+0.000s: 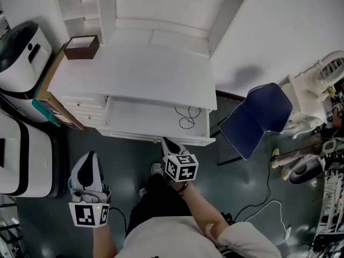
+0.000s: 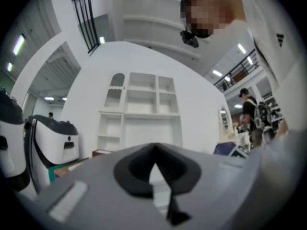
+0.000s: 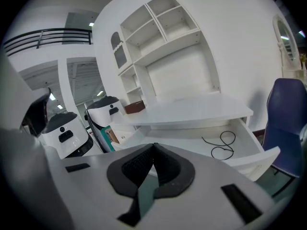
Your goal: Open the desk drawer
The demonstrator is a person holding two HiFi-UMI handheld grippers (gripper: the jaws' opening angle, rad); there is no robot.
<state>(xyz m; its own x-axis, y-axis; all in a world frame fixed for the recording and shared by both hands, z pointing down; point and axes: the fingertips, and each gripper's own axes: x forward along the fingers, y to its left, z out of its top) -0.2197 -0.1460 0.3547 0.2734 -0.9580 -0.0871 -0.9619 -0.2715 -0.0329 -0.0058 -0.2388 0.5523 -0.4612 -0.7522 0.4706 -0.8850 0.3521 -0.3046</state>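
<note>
Drawer (image 1: 145, 120): open, just ahead of right tool (image 1: 167, 142), black cable (image 1: 188, 117) inside.
Right tool: closed, empty.
Left tool (image 1: 90, 156): closed, empty.

The white surface (image 1: 134, 71) carries a brown box (image 1: 81, 47) at its left rear corner; a black cord (image 1: 188, 117) lies in its pulled-out drawer (image 1: 137, 117).

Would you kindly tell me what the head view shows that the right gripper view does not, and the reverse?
Only the head view: the person's forearm and a white floor cable. Only the right gripper view: an arched niche and a balcony railing. Both: the open drawer with a black cord inside, the blue chair, the brown box.
</note>
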